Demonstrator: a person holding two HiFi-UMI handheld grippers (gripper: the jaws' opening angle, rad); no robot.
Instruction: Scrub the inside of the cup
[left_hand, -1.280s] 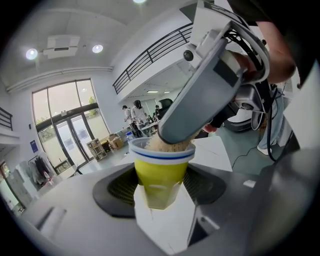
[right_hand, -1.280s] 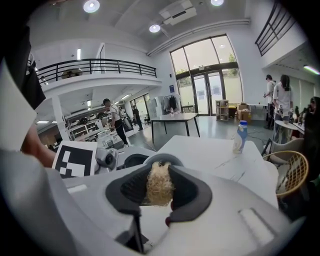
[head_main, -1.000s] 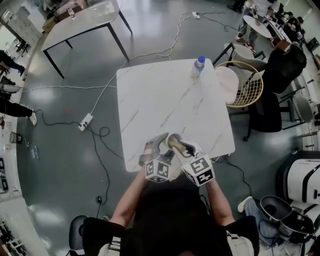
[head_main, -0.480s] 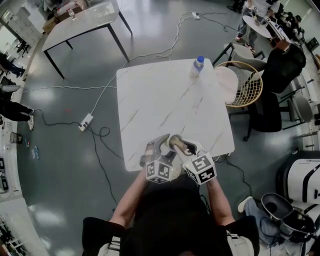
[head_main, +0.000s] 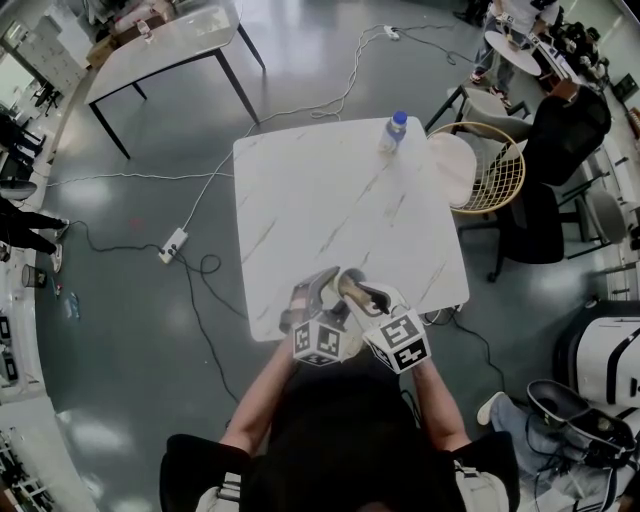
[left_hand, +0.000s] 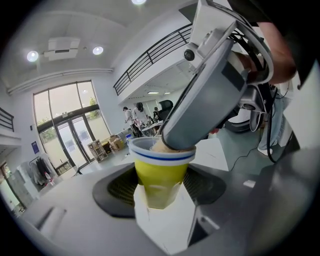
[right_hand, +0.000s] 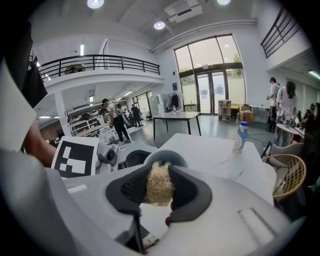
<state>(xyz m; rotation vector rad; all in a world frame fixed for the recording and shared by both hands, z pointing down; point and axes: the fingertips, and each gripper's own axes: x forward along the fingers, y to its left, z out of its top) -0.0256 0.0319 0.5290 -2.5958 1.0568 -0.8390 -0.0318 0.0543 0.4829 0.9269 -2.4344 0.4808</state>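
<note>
A yellow cup (left_hand: 162, 162) with a white rim and a blue stripe sits between the jaws of my left gripper (left_hand: 160, 192), which is shut on its sides. My right gripper (right_hand: 159, 189) is shut on a tan fibrous scrubber (right_hand: 159, 181). The scrubber is pushed into the cup's mouth, and the cup's rim (right_hand: 165, 156) shows just behind it. In the head view both grippers meet over the near edge of the white marble table (head_main: 330, 200), the left gripper (head_main: 315, 292) beside the right gripper (head_main: 353, 289). The cup's inside is hidden.
A plastic bottle (head_main: 396, 131) with a blue cap stands at the table's far right corner. A wicker chair (head_main: 492, 170) stands off the right side. A second table (head_main: 170, 40) is at the far left. Cables and a power strip (head_main: 172, 243) lie on the floor.
Both grippers, the cup and the scrubber stay where they were. Only people at the edges of the room have shifted.
</note>
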